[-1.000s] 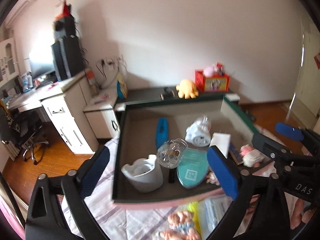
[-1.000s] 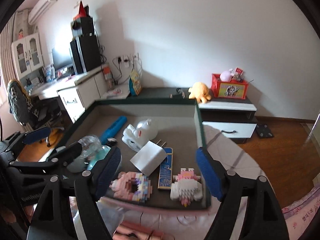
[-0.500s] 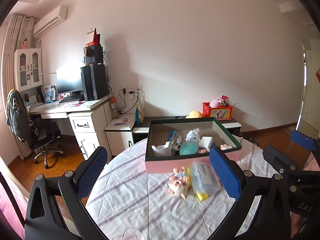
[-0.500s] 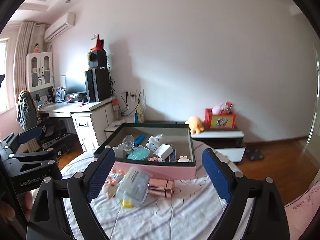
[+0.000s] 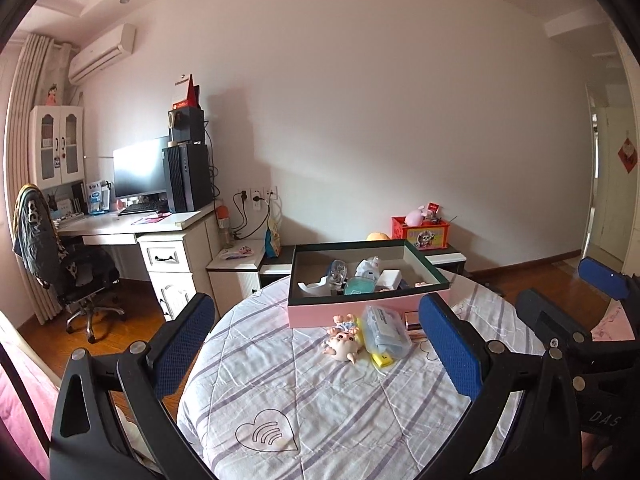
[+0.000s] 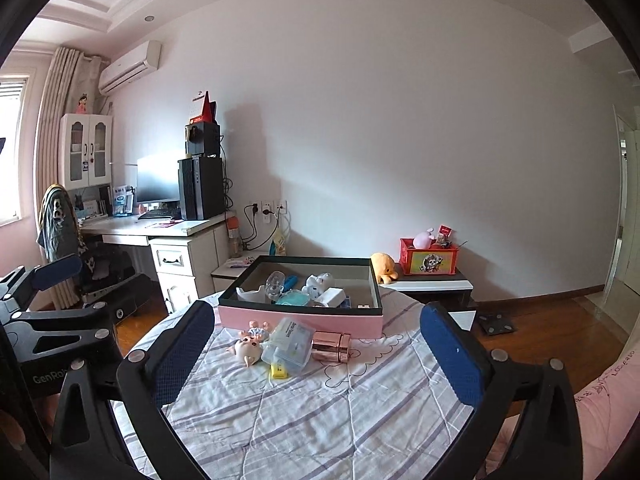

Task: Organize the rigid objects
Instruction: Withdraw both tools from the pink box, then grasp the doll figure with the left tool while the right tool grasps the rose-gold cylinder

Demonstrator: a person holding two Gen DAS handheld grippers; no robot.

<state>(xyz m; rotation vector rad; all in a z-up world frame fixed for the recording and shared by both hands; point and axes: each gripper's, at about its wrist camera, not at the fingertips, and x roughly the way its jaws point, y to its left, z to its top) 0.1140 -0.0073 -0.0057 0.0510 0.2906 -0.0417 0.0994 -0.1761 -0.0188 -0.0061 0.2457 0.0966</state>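
- Both claws gape wide with nothing between their pads: left claw (image 5: 320, 344), right claw (image 6: 316, 354), whose jaws have just been opening.
- Pink box (image 6: 300, 320) sits at the bench's (image 6: 320, 420) far edge, well beyond both claws.
- Doll (image 6: 248, 346), clear case (image 6: 290, 344) and rose-gold cylinder (image 6: 332, 346) lie just before the box's near wall.
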